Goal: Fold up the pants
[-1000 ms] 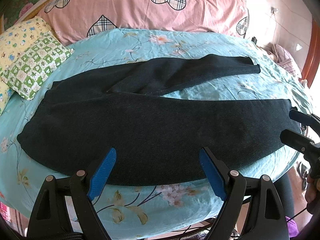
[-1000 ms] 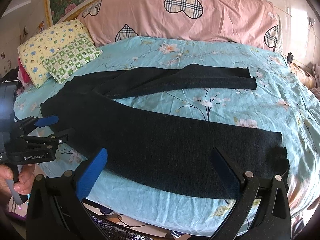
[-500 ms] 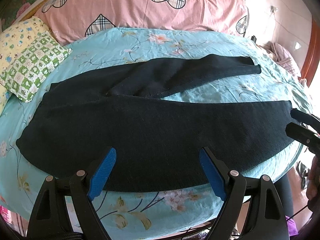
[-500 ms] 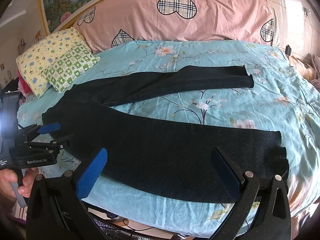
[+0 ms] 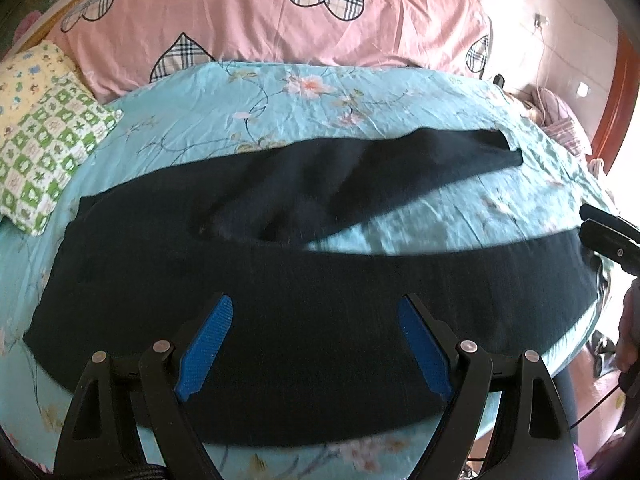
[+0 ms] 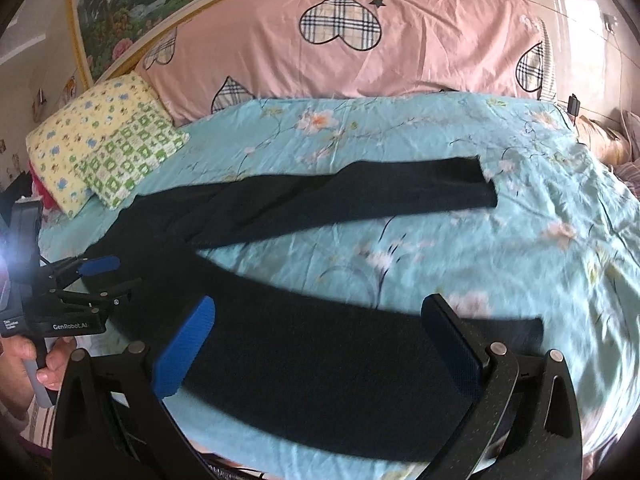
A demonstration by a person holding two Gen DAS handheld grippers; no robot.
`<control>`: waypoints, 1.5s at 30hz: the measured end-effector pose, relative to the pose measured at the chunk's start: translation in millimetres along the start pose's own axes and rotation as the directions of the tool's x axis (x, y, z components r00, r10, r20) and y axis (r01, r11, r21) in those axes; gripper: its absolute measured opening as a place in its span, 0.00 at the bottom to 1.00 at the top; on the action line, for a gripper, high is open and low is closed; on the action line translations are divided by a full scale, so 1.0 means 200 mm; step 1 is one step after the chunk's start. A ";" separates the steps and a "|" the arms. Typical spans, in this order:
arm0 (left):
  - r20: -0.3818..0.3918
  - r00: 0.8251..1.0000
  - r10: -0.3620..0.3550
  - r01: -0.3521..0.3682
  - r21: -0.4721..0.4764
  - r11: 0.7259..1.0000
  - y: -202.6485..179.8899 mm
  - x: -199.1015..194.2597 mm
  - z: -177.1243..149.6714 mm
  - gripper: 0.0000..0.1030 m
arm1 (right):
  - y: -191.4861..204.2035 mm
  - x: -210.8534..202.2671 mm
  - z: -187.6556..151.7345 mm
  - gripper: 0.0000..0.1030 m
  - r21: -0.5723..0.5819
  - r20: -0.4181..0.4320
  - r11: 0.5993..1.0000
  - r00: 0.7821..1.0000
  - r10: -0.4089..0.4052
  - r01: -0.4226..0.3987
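Dark pants (image 5: 304, 280) lie spread flat on the turquoise floral bed (image 5: 280, 96), waist at the left, the two legs splayed apart toward the right. My left gripper (image 5: 314, 312) is open and empty, its blue pads over the near leg close to the waist. My right gripper (image 6: 318, 322) is open and empty over the near leg close to its cuff (image 6: 520, 340). The far leg (image 6: 380, 192) runs to the back right. The left gripper also shows in the right wrist view (image 6: 104, 276), and the right gripper shows at the left wrist view's right edge (image 5: 600, 228).
A long pink pillow with plaid hearts (image 6: 360, 44) runs along the headboard. A yellow pillow (image 6: 88, 128) and a green checked pillow (image 6: 132, 152) lie at the back left. Striped bedding (image 5: 560, 120) is bunched at the far right. The bed's near edge is just under both grippers.
Both grippers have moved forward and lower over the near pant leg, so the pants fill more of each view. Both stay open. The pants have not moved.
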State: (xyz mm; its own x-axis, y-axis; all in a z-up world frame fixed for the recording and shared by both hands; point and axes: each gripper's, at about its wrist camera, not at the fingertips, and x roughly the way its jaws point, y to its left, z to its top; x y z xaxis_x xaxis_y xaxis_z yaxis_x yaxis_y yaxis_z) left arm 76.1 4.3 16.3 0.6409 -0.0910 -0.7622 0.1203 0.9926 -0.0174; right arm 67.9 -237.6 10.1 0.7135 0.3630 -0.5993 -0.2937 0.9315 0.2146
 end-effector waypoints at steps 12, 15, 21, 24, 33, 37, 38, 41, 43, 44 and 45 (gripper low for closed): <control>-0.065 0.990 -0.127 0.131 0.063 0.989 0.04 0.28 0.42 0.83 | -0.29 0.17 0.31 1.00 0.046 -0.026 0.999 1.000 -0.014 0.015; -0.086 0.984 -0.155 0.161 0.064 0.985 0.04 0.37 0.52 0.83 | -0.39 0.23 0.39 1.00 0.074 -0.036 0.997 0.999 -0.023 0.026; -0.116 0.976 -0.184 0.195 0.093 0.976 0.01 0.51 0.64 0.83 | -0.54 0.34 0.49 1.00 0.111 -0.062 0.992 0.997 -0.044 0.051; -0.138 0.967 -0.216 0.235 0.139 0.962 -0.02 0.60 0.70 0.83 | -0.60 0.40 0.54 1.00 0.111 -0.070 0.992 0.996 -0.054 0.062; -0.242 0.931 -0.273 0.335 0.271 0.902 -0.11 0.98 0.94 0.83 | -0.82 0.64 0.68 1.00 0.197 -0.136 0.980 0.991 0.016 0.012; -0.321 0.903 -0.285 0.375 0.268 0.888 -0.12 1.14 1.01 0.83 | -0.93 0.81 0.73 0.93 0.261 -0.225 0.965 0.971 0.081 -0.021; -0.355 0.886 -0.298 0.402 0.267 0.876 -0.13 1.18 1.01 0.83 | -0.94 0.83 0.74 0.91 0.269 -0.235 0.963 0.968 0.090 -0.024; -0.417 0.860 -0.294 0.430 0.282 0.857 -0.16 1.27 1.01 0.82 | -0.98 0.89 0.74 0.76 0.288 -0.263 0.957 0.959 0.103 -0.023; -0.430 0.852 -0.299 0.444 0.292 0.847 -0.18 1.28 1.00 0.77 | -0.99 0.91 0.73 0.64 0.295 -0.272 0.955 0.957 0.103 -0.020; -0.435 0.845 -0.312 0.458 0.285 0.842 -0.18 1.28 1.01 0.62 | -0.99 0.92 0.73 0.49 0.294 -0.272 0.956 0.957 0.105 -0.022; -0.439 0.837 -0.328 0.473 0.278 0.836 -0.19 1.27 1.01 0.37 | -0.99 0.92 0.73 0.37 0.295 -0.272 0.955 0.956 0.111 -0.027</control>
State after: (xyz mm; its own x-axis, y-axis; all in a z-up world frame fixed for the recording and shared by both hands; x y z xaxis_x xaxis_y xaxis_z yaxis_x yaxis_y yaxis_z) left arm 387.7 -72.2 -46.1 0.1638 -0.3659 -0.9161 0.6145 0.7643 -0.1954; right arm 350.8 -352.5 -30.9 0.4763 0.4440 -0.7590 -0.1115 0.8867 0.4487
